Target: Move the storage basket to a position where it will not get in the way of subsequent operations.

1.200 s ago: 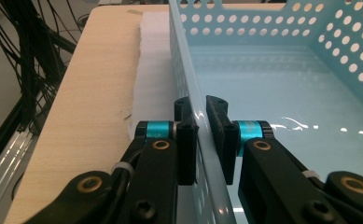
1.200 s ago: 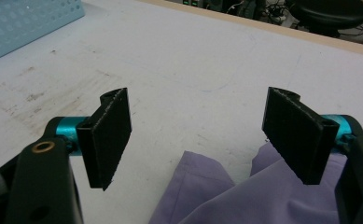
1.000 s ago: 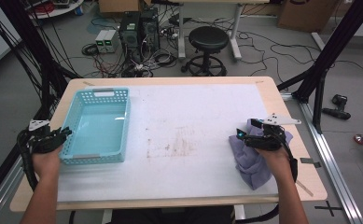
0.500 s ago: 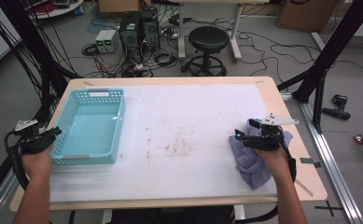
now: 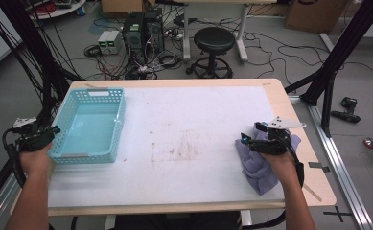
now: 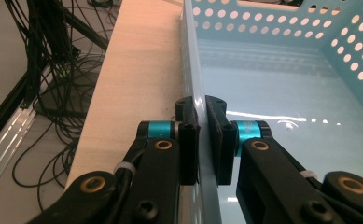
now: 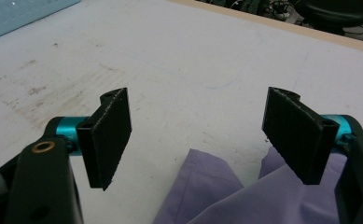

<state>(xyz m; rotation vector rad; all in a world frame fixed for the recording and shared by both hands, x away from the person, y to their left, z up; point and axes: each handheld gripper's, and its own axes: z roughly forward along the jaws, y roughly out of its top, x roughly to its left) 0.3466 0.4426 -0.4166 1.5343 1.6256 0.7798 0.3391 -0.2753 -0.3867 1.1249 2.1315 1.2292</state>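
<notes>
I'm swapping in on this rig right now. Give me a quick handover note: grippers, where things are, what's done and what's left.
Left gripper: shut on the near left wall of the blue basket, which has slid toward the table's left edge.
Right gripper: open, hovering over the purple cloth, nothing held.
Cloth: crumpled at the table's right side.
Basket: holds nothing.
Done: basket gripped and pulled left.
Left: probably grasp the cloth and drop it into the basket.
</notes>
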